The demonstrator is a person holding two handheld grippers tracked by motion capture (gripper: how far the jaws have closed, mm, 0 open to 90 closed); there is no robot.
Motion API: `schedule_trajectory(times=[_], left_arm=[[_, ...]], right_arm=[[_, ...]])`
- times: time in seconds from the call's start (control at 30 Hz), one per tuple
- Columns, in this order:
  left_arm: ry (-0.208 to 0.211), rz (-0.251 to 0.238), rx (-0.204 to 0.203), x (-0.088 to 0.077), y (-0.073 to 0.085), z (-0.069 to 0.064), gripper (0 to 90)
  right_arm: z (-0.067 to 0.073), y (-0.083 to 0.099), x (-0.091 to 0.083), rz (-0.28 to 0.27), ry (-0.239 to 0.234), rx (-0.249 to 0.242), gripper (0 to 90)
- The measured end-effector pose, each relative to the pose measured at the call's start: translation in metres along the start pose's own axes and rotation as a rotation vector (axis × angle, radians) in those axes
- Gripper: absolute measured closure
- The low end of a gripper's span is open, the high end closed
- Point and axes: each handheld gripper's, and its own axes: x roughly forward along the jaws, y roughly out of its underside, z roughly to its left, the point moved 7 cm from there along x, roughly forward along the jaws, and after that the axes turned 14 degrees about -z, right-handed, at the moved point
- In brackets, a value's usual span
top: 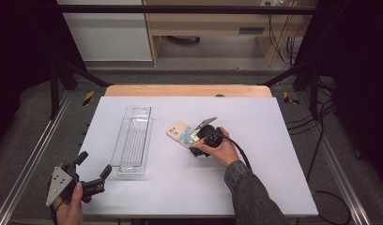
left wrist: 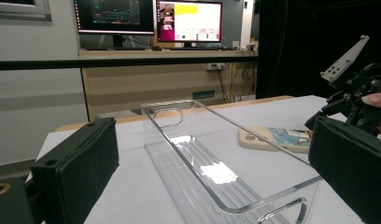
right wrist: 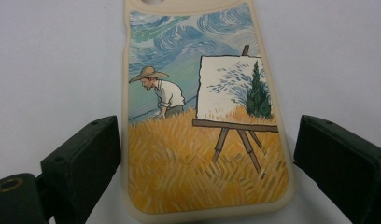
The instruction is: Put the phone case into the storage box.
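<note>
High view: a phone case [top: 178,133] lies flat near the middle of the white table [top: 274,140], just right of a clear plastic tray [top: 132,140] that stands lengthwise. The right gripper [top: 195,139], held in the person's right hand [top: 222,150], is lowered over the near end of the case. The left gripper [top: 93,168], in the left hand [top: 70,206], sits at the table's front left corner, near the tray's front end and apart from it.

Right gripper view: the jaws are spread, one on each side of the case, with a narrow gap at either edge; nothing is pinched. The case's cream rim frames a painted picture: a man in a straw hat bent over in a yellow field, an easel bearing a canvas, a swirling blue sky. No lettering or brand is legible on it.

Left gripper view: the jaws are spread wide and hold nothing; the tray lies between them farther off. Two monitors [left wrist: 188,21] in the background show text too small to read.
</note>
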Motion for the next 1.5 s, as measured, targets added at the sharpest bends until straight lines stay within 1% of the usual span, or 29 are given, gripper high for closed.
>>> schedule_trajectory(times=[0.13,0.43,0.53,0.77,0.83,1.1,1.17,1.23,1.3,1.33,1.4,1.5], left_arm=[[-0.001,-0.002,-0.003,0.000,0.000,0.000,1.3],[-0.002,-0.002,-0.005,-0.001,0.000,0.001,1.4],[-0.002,-0.003,-0.007,-0.001,-0.001,0.000,1.4],[-0.002,-0.004,-0.007,-0.001,-0.001,0.001,1.4],[-0.002,-0.004,-0.007,-0.001,-0.001,0.001,1.5],[-0.002,-0.004,-0.007,-0.001,-0.001,0.001,1.6],[-0.003,-0.005,-0.007,-0.001,-0.002,0.001,1.6],[-0.006,-0.009,-0.009,-0.002,-0.003,0.002,1.6],[-0.006,-0.009,-0.009,-0.002,-0.003,0.002,1.6],[-0.008,-0.009,-0.009,-0.002,-0.003,0.002,1.7],[-0.007,-0.010,-0.010,-0.002,-0.003,0.002,1.7],[-0.006,-0.013,-0.011,-0.002,-0.004,0.002,1.7]], right_arm=[[0.000,0.002,0.001,0.007,-0.010,0.012,7.2],[-0.001,0.005,0.003,0.013,-0.014,0.015,6.9],[-0.001,0.005,0.003,0.013,-0.013,0.001,7.0],[0.000,0.005,0.002,0.011,-0.015,0.000,9.3],[0.000,0.005,0.002,0.015,-0.019,-0.011,9.8],[0.002,0.005,0.001,0.020,-0.016,-0.007,11.2],[0.002,0.004,0.001,0.020,-0.019,-0.015,11.4],[0.005,0.004,-0.001,0.015,-0.028,-0.006,11.9],[0.004,0.003,-0.001,0.006,-0.030,-0.012,12.0],[0.006,0.002,-0.004,0.002,-0.034,-0.002,12.2],[0.006,0.001,-0.004,-0.003,-0.039,-0.009,12.2],[0.008,0.000,-0.008,-0.009,-0.048,0.000,12.3]])
